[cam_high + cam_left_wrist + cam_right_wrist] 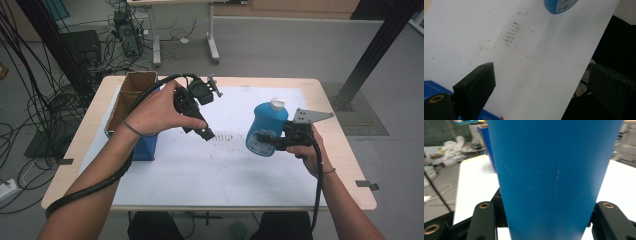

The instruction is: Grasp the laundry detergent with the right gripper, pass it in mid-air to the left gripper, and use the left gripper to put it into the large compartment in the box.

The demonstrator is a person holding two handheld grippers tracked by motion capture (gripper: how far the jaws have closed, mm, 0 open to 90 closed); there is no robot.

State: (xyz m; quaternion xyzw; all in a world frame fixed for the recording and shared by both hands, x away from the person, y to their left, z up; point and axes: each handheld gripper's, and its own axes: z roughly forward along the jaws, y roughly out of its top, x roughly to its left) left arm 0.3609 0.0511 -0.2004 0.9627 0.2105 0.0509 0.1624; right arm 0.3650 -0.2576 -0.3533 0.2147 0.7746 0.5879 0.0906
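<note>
A blue bottle (267, 122) with a white cap (277, 103) hangs upright above the right half of the white table (200, 170). My right gripper (270, 141) is shut on its lower body from the right side. In the right gripper view the bottle (554, 177) sits between the black fingers (484, 217). My left gripper (206, 115) is held up over the table's left middle, and it is open with nothing in it. In the left gripper view its jaws stand wide apart over bare white surface, with the left gripper (541, 71) aimed down and the bottle's base (560, 5) at the top edge.
An open blue box with a cardboard-brown inside (131, 107) stands at the table's left edge, just left of my left hand; its corner (431, 87) shows in the left gripper view. Brown smudges (227, 136) mark the table's middle. Black frame posts (375, 50) and cables (30, 115) flank the table.
</note>
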